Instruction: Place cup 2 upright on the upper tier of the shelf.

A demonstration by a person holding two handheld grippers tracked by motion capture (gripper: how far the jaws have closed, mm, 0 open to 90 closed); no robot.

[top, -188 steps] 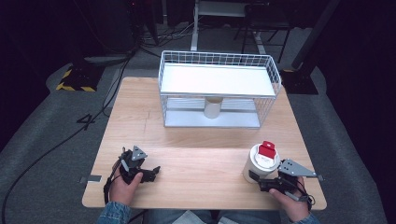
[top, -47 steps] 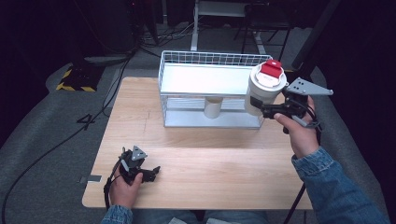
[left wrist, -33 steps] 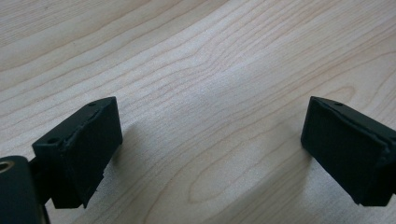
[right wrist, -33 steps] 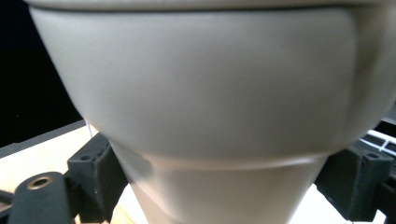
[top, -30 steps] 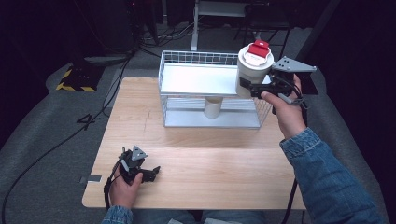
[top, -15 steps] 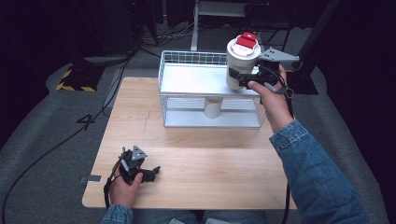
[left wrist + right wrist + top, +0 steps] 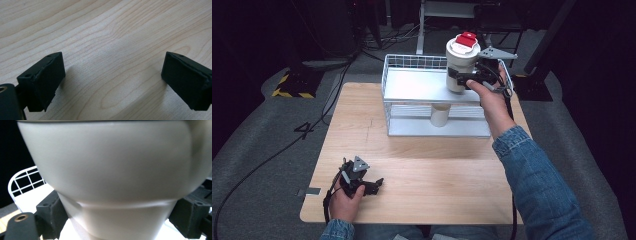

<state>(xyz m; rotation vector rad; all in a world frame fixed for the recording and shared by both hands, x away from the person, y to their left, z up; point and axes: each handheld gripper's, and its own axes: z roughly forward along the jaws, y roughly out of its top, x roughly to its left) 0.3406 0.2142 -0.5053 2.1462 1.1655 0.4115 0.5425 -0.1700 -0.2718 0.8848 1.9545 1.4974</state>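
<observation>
Fingers (image 7: 45, 82) of left gripper (image 7: 362, 180) spread wide apart, nothing btwn them, just bare wood grain under in left gripper view. Resting low on bench (image 7: 422, 165), near front-left corner, well apart from wire rack (image 7: 437, 100) and in front of it to the left. Held by left hand (image 7: 343, 197), denim cuff at bottom edge of high view. Grey three-cornered plate on top of gripper.

Rack: white, two-level, wire-walled, at far-middle of bench. Small white cup (image 7: 439, 115) upright on rack's lower level, roughly centre. Flat white top shelf bare on its left half.

Over right part of rack's top shelf: tall off-white tumbler (image 7: 461, 67) w/ red-tabbed lid (image 7: 465, 40), upright. Can't tell if base touching shelf or just above it. Right gripper (image 7: 464, 79) clenched on tumbler, fingers (image 7: 48, 210) pressed to both sides of its lower, narrower body in right gripper view; wider upper part bulging above them. Rack's wire wall and white shelf visible behind, at left in that view.

Right hand (image 7: 489, 97) reaching in from rack's right side, forearm in denim sleeve (image 7: 537, 185) crossing bench's right edge. Cable trailing from gripper by rack's right wall.

Beyond rack: dark floor, cables, yellow-black striped block (image 7: 292, 87) off to far left.
</observation>
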